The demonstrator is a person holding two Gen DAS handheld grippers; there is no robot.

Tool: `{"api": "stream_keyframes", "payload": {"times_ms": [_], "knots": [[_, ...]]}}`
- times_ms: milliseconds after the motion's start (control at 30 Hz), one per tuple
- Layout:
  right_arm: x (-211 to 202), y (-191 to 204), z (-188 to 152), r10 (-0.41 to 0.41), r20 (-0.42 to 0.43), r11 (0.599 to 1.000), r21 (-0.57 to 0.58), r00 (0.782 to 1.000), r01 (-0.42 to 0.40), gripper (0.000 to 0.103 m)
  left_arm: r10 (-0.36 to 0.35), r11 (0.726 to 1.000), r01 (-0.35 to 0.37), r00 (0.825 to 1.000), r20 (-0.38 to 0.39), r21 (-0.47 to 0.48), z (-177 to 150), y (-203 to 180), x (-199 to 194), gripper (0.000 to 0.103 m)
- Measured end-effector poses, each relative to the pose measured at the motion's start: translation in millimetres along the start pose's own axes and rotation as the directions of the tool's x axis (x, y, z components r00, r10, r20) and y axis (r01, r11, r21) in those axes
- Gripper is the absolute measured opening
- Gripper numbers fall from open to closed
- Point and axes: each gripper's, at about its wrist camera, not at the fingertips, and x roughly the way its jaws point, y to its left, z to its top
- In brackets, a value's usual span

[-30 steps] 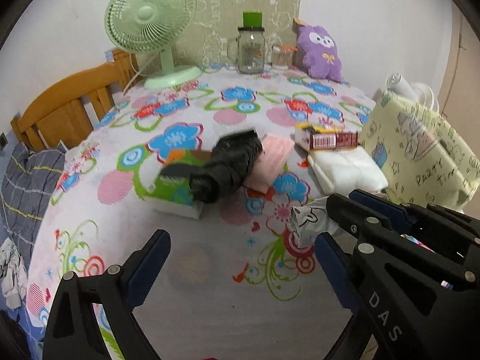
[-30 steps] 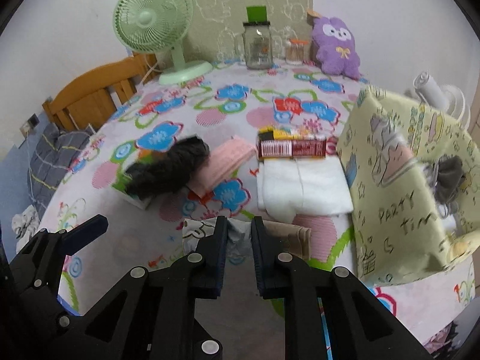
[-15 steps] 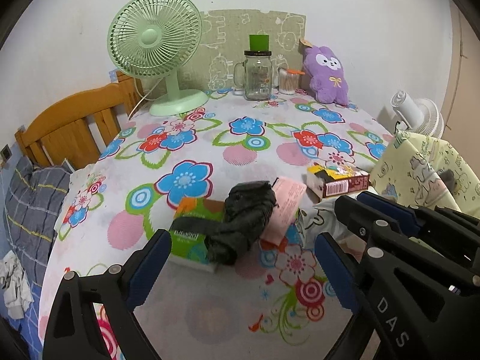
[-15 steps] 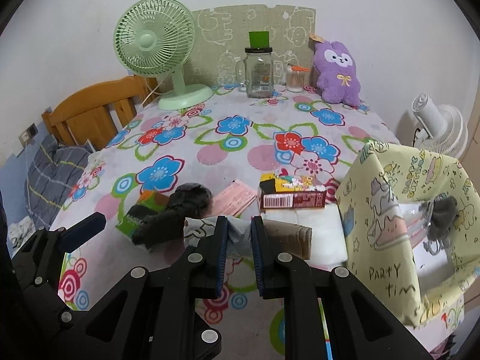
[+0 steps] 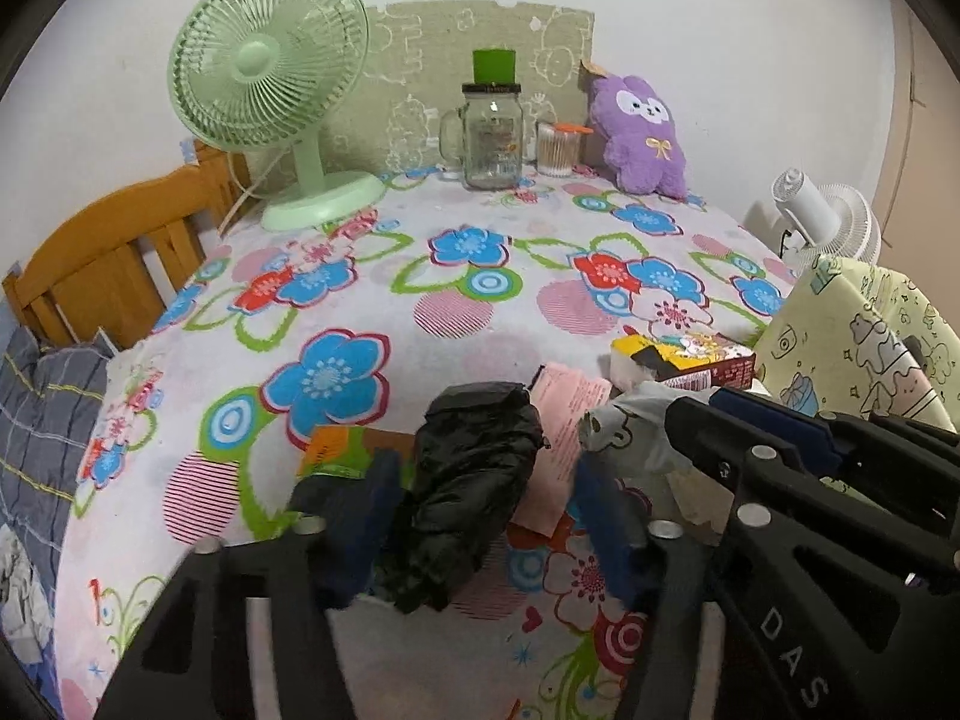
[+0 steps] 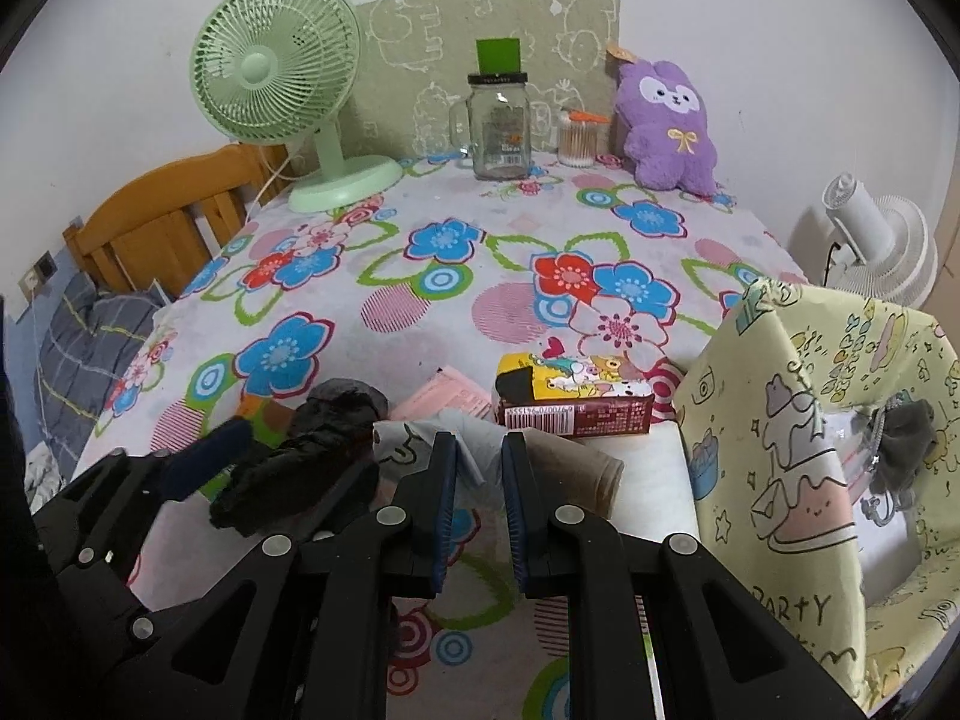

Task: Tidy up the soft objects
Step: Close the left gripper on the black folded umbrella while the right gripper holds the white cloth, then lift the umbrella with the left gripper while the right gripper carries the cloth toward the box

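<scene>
Between the closing left tongs (image 5: 486,519) lies a black bundle (image 5: 474,480); right tongs (image 6: 480,465) clamp printed cloth (image 6: 420,441)

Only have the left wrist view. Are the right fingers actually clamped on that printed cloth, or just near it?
Observer: Clamped. The right wrist view shows the right gripper nearly closed, with the printed cloth pinched between its fingers.
Operator: Anything else in that grip?
Observer: A tan fold sticks out beside the outer finger. I can't tell whether it belongs to the same cloth.
Operator: What's on the near side of the snack box? It's blocked for me.
Observer: A folded white cloth lies flat just in front of the snack box, next to the yellow bag.
</scene>
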Motion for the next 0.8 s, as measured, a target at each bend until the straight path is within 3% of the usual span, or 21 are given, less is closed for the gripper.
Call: {"api": "stream_keyframes", "payload": {"times_ms": [67, 167, 800], "knots": [[3.0, 0.5, -1.1, 0.005, -0.01, 1.0, -0.001, 1.0, -0.005, 0.018, -0.015, 1.0, 0.015, 1.0, -0.025, -0.013, -0.5, 0.7, 5.3, 0.038], [4.2, 1.3, -1.6, 0.008, -0.014, 1.0, -0.004, 1.0, -0.008, 0.018, -0.021, 1.0, 0.021, 0.999, -0.031, -0.015, -1.7, 0.2, 4.7, 0.034], [-25.3, 3.5, -2.2, 0.025, 0.034, 0.999, -0.022, 0.999, -0.024, 0.018, -0.014, 0.999, 0.014, 1.0, 0.012, -0.034, -3.3, -3.2, -26.1, 0.028]]}}
